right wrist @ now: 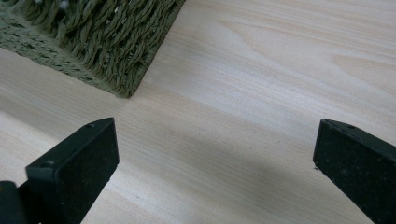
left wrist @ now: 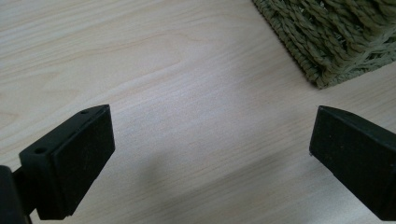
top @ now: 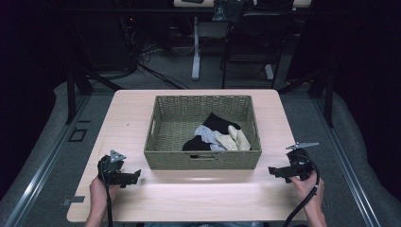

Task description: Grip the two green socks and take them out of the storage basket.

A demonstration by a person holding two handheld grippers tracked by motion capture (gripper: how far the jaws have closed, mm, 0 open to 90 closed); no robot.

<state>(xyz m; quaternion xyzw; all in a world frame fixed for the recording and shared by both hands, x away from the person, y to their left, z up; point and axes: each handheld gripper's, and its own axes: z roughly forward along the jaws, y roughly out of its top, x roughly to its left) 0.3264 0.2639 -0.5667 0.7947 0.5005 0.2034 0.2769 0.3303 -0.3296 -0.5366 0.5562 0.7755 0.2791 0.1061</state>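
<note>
Socks [top: 216,135] lie bunched in the near right part of a woven basket [top: 163,135], which sits at the middle of a pale wooden table [top: 123,113]. The heap mixes colours: a black piece toward the far side, a grey one in the middle, a cream one at the right, and another black piece at the near left, all overlapping one another on the basket floor.

Both grippers rest low on the near part of the table, well apart from each other, one to each side of the basket's near wall. In the high view the left gripper [top: 135,177] is held by a hand [top: 100,189] at the near left, its jaws pointing right toward the basket's near left corner. From its own camera, the left gripper [left wrist: 212,154] has its jaws spread wide with bare tabletop between them, and a corner of the basket [left wrist: 336,42] shows at the far right.

The right gripper [top: 273,171] mirrors it at the near right (a black cable loops down from it past the wrist), held by the other hand [top: 309,187]. Its jaws [right wrist: 215,158] also stand wide, gripping nothing, with a basket corner [right wrist: 93,42] at the far left.
</note>
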